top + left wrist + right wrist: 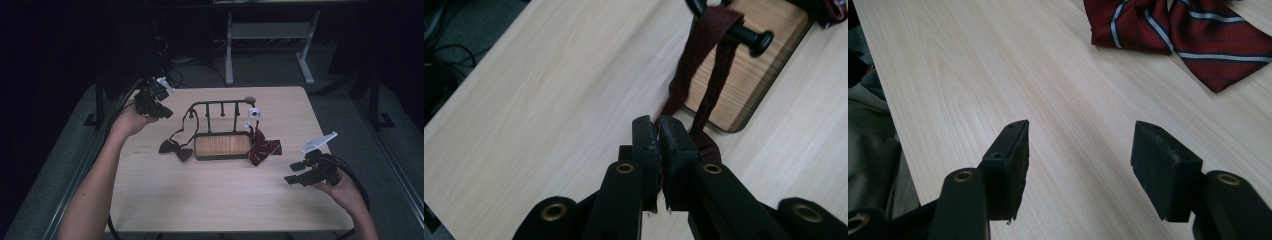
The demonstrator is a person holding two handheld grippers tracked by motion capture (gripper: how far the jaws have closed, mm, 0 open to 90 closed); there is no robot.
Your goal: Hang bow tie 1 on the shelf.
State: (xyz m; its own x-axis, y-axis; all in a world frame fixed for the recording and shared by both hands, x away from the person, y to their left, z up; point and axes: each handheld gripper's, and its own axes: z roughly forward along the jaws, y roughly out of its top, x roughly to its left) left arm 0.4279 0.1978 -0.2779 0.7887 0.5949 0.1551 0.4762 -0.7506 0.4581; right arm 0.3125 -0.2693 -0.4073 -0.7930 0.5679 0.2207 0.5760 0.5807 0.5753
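A black peg rack [220, 105] stands on a wooden base [222, 145] at mid-table. A dark maroon bow tie [176, 149] lies left of the base, and its strap [704, 60] loops over a black peg [751, 37]. A red striped bow tie [262, 149] [1173, 25] lies right of the base. My left gripper [166, 114] [657, 125] hovers up-left of the rack, above the strap. Its jaws are almost together, with only a thin slit and nothing in it. My right gripper [292, 180] [1080, 135] rests low at the front right, open and empty.
A small white object [254, 114] hangs at the rack's right end. The light wood table [200, 200] has bare room in front of the rack and along its left side. Behind the table are a desk frame [265, 45] and cables on the dark floor.
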